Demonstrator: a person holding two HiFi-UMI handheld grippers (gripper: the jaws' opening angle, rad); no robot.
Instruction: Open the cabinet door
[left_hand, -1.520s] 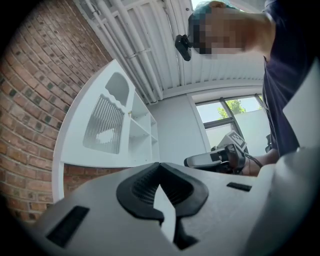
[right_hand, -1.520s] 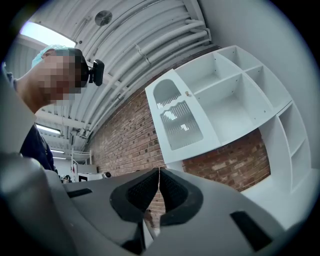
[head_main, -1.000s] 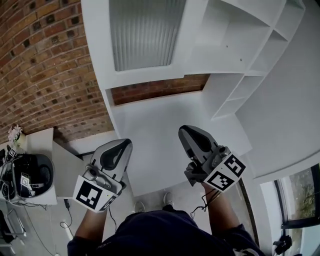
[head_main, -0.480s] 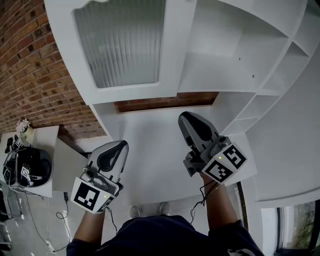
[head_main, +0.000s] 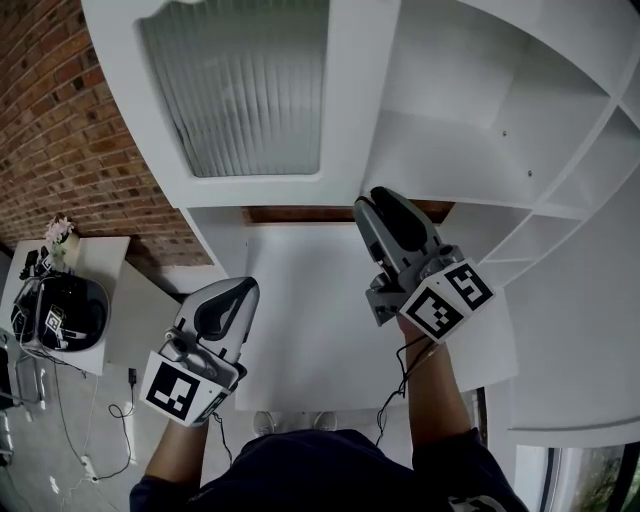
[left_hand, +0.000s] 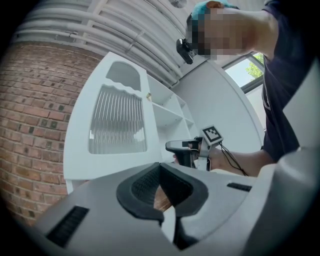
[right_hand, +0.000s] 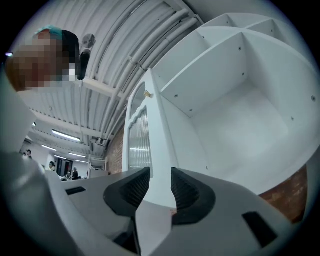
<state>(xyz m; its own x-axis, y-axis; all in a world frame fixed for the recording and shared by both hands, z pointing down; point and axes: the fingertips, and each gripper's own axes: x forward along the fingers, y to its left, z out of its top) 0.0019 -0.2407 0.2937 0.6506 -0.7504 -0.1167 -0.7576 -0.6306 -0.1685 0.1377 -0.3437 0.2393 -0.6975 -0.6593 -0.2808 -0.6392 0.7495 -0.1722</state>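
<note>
The white cabinet door (head_main: 345, 120) with a ribbed glass panel (head_main: 240, 100) stands swung out, and bare white shelves (head_main: 480, 110) show to its right. My right gripper (head_main: 380, 200) is up at the door's lower corner. Its jaws are opening: in the right gripper view the gripper (right_hand: 160, 187) has its pads parted, and the door's edge (right_hand: 155, 135) runs up between and beyond them without being pressed. My left gripper (head_main: 235, 290) hangs lower left, away from the door, shut on nothing (left_hand: 160, 172). From the left gripper view the door (left_hand: 117, 125) and right gripper (left_hand: 182, 147) are ahead.
A brick wall (head_main: 70, 130) runs behind and left of the cabinet. A white counter (head_main: 300, 310) lies under both grippers. At the far left a small white table (head_main: 110, 300) carries a black device (head_main: 60, 310) and flowers (head_main: 60, 232). Cables trail on the floor (head_main: 110, 440).
My right gripper has risen to the door's lower corner and its jaws have gone from shut to parted. The cabinet fills more of the head view. The left gripper shifted slightly.
</note>
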